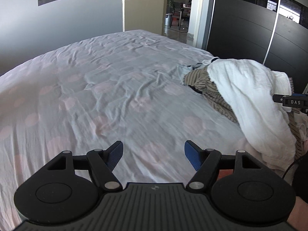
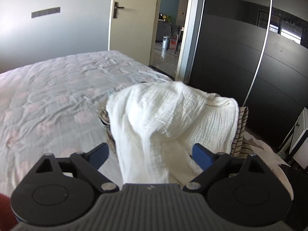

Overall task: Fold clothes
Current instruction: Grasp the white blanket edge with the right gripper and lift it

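On the bed (image 1: 107, 88), at its edge nearest the black wardrobe (image 1: 250, 38), a white crinkled garment (image 2: 173, 115) drapes over striped clothes (image 1: 209, 88); the right tool (image 2: 151, 156), lettered "DAS", straddles its hanging end with fingers apart, while the left tool (image 1: 153, 156) hovers spread over bare sheet.

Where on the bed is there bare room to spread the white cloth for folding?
The bedsheet lies bare from the left gripper out to the far edge by the door, left of the pile. Crowded: the right side by the wardrobe, where the white cloth covers striped clothes.
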`<control>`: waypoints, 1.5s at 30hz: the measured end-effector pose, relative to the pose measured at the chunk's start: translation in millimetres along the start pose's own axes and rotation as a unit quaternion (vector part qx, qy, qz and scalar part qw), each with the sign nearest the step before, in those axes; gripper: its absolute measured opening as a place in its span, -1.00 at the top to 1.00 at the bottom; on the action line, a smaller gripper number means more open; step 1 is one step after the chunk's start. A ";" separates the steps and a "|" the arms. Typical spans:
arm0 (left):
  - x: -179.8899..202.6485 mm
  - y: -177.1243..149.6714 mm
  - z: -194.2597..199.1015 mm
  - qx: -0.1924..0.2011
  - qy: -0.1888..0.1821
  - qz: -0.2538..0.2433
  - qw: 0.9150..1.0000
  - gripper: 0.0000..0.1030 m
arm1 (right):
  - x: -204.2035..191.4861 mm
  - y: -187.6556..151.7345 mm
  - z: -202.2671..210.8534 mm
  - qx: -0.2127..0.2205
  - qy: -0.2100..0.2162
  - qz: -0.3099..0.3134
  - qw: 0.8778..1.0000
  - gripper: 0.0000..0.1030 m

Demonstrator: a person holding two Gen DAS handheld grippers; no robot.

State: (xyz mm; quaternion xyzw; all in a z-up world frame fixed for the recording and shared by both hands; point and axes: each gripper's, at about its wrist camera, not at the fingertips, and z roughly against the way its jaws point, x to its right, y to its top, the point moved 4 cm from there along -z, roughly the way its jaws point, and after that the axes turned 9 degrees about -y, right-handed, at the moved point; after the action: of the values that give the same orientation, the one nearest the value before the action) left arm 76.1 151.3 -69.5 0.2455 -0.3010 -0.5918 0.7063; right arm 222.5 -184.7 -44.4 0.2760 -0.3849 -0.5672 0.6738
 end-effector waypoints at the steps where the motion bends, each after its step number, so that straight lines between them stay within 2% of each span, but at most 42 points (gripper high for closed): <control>1: -9.3 -2.3 -2.1 -0.004 0.008 0.006 1.000 -0.61 | -0.5 0.5 -13.7 -0.009 -0.005 -0.001 1.000 -0.69; 4: -35.8 -11.2 -4.3 -0.015 0.023 0.029 0.999 -0.61 | -1.4 1.9 -49.1 -0.028 -0.027 0.000 0.999 -0.64; 6: -52.9 -17.3 -4.3 -0.021 0.032 0.045 0.998 -0.61 | -3.4 4.2 -67.2 -0.039 -0.040 0.007 0.998 -0.40; 8: -68.0 -22.4 0.9 -0.021 0.040 0.057 0.997 -0.61 | -7.3 8.0 -79.9 -0.051 -0.045 0.016 0.998 0.09; 9: -75.0 -24.5 4.2 -0.021 0.043 0.062 0.997 -0.61 | -9.9 10.8 -83.9 -0.056 -0.046 0.020 0.997 0.25; 10: -82.0 -26.3 8.5 -0.019 0.048 0.064 0.997 -0.61 | -12.8 14.9 -83.6 -0.055 -0.047 0.023 0.997 0.65; 11: -89.1 -28.0 13.4 -0.017 0.053 0.066 0.996 -0.61 | -15.9 20.1 -80.3 -0.050 -0.048 0.024 0.997 0.75; 15: -119.5 -32.8 37.2 -0.008 0.078 0.072 0.994 -0.61 | -43.1 51.7 -43.1 0.011 -0.028 0.050 0.998 0.80; 21: -170.1 -40.7 81.0 0.023 0.121 0.093 0.988 -0.61 | -113.6 107.0 27.5 0.083 0.044 0.081 0.992 0.82; 25: -204.0 -47.8 108.7 0.041 0.150 0.113 0.981 -0.61 | -184.4 131.6 81.8 0.130 0.110 0.115 0.979 0.83; 29: -232.8 -51.1 132.1 0.075 0.160 0.144 0.974 -0.61 | -267.5 143.4 137.7 0.170 0.199 0.142 0.955 0.83; 33: -255.5 -53.4 147.0 0.118 0.164 0.170 0.965 -0.61 | -350.2 132.5 195.5 0.188 0.309 0.159 0.919 0.83; 36: -271.6 -59.2 151.4 0.133 0.157 0.194 0.959 -0.61 | -402.2 111.3 230.6 0.181 0.383 0.168 0.890 0.83; 37: -275.5 -62.0 151.8 0.133 0.154 0.199 0.959 -0.61 | -416.6 102.3 234.2 0.174 0.395 0.173 0.885 0.83; 41: -285.6 -74.1 143.7 0.119 0.135 0.210 0.961 -0.61 | -467.2 61.8 226.7 0.131 0.411 0.202 0.879 0.83; 45: -283.0 -79.0 122.7 0.091 0.113 0.196 0.970 -0.61 | -496.3 25.3 201.4 0.103 0.382 0.244 0.885 0.80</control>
State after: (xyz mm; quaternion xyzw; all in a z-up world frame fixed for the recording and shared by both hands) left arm -99.7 416.7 -77.4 0.3101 -0.3141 -0.3802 0.8128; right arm 39.0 318.3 -14.9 0.4368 -0.2088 -0.1928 0.8535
